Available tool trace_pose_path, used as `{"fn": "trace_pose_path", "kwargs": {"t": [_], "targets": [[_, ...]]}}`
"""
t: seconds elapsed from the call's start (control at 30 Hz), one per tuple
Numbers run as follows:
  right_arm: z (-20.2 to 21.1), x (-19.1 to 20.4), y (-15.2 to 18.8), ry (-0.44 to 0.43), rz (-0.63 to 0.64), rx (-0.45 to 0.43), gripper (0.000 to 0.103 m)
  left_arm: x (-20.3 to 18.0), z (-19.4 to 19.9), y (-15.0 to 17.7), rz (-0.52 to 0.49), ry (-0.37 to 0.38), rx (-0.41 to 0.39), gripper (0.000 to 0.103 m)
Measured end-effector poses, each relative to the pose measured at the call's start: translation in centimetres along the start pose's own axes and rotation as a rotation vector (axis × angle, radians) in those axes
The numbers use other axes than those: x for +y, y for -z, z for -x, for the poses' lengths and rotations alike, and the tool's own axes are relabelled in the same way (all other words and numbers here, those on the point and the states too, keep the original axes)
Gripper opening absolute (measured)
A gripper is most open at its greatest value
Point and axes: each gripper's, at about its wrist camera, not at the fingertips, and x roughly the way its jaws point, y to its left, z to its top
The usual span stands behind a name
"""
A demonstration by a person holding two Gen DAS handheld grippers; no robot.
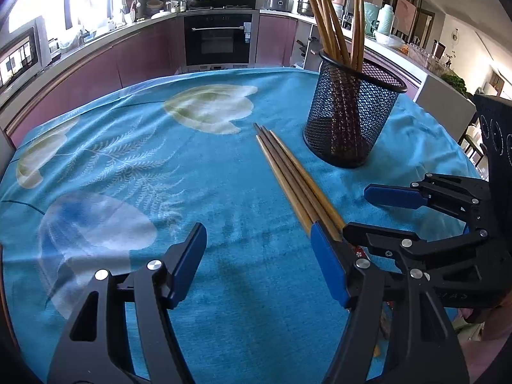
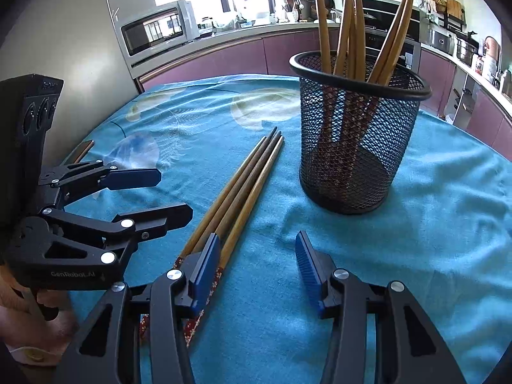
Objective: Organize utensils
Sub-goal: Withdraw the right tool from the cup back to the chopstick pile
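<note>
Your left tool (image 1: 259, 262) and right tool (image 2: 256, 264) both gape empty. The loose chopsticks (image 2: 236, 192) lie mid-frame on the counter (image 2: 432, 240), left of the mesh holder (image 2: 355, 147); light, stiff, slippery, so pinch their patterned ends.

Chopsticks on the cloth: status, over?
Both grippers, left and right, open, empty. Four loose chopsticks lie bundled beside the mesh holder, not yet picked. Nothing in the way.

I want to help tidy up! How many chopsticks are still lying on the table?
4, side by side on the blue tablecloth, left of the mesh holder: chopsticks. Their patterned ends lie partly hidden under the right claw.
</note>
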Motion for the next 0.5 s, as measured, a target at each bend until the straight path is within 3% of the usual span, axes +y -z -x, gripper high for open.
{"fn": "trace_pose_path", "kwargs": {"t": [0.5], "targets": [[0.3, -1.2, 0.3, -0.025, -0.042, -0.001, 0.045, -0.8, -1.2, -0.4, -0.019, 0.002, 0.028, 0.067]]}}
